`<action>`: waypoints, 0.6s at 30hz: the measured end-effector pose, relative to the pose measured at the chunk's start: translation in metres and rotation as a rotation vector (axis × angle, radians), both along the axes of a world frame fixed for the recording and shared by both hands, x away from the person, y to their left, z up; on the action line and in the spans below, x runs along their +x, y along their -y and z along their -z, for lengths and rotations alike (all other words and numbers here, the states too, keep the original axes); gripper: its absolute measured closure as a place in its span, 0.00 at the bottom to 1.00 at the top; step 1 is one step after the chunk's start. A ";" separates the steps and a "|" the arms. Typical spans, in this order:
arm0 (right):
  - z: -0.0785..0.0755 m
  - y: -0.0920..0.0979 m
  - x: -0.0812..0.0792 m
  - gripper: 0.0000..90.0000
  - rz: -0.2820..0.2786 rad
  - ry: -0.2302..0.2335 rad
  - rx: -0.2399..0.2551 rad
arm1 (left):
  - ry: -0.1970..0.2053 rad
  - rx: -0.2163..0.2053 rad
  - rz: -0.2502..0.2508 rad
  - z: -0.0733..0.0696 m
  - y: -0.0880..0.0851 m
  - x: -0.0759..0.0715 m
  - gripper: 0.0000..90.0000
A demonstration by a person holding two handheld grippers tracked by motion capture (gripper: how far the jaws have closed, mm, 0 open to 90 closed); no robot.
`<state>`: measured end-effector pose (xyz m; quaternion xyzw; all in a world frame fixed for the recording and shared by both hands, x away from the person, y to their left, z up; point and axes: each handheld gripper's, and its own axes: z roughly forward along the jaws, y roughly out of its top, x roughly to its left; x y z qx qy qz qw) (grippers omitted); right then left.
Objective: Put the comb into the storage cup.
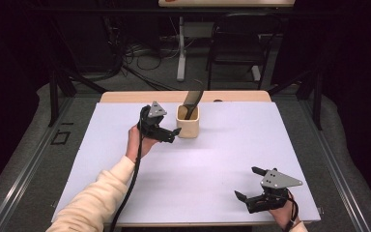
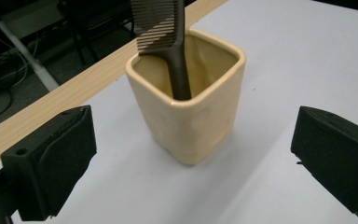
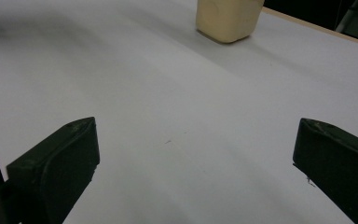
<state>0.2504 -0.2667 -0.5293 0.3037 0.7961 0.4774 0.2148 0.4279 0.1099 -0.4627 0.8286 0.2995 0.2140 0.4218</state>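
A cream square cup [image 1: 188,123] stands near the table's far edge with a dark brown comb [image 1: 192,102] leaning in it, teeth end up. In the left gripper view the cup [image 2: 193,112] and comb [image 2: 168,42] sit just ahead of the wide-apart jaws, nothing between the pads. My left gripper [image 1: 171,135] is open just left of the cup, not touching it. My right gripper [image 1: 250,182] rests open at the near right of the table, far from the cup [image 3: 228,18], its jaws holding nothing.
A white sheet [image 1: 207,159] covers the wooden table [image 1: 125,96], whose bare strip shows along the far edge. Beyond it stand a black chair [image 1: 236,48] and a desk leg [image 1: 180,48] among floor cables. A black cable trails from the left gripper along the sleeve.
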 end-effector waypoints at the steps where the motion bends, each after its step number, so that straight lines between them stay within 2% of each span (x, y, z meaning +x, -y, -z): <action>1: 0.000 0.000 0.000 0.00 0.001 0.000 -0.001 | -0.001 -0.001 -0.006 0.001 -0.003 -0.002 0.00; 14: 0.000 0.000 0.000 0.00 0.003 -0.003 -0.003 | 0.010 0.011 -0.034 0.006 -0.032 -0.028 0.00; 18: 0.000 0.000 0.000 0.00 0.003 -0.003 -0.003 | 0.011 0.000 -0.040 0.006 -0.041 -0.037 0.00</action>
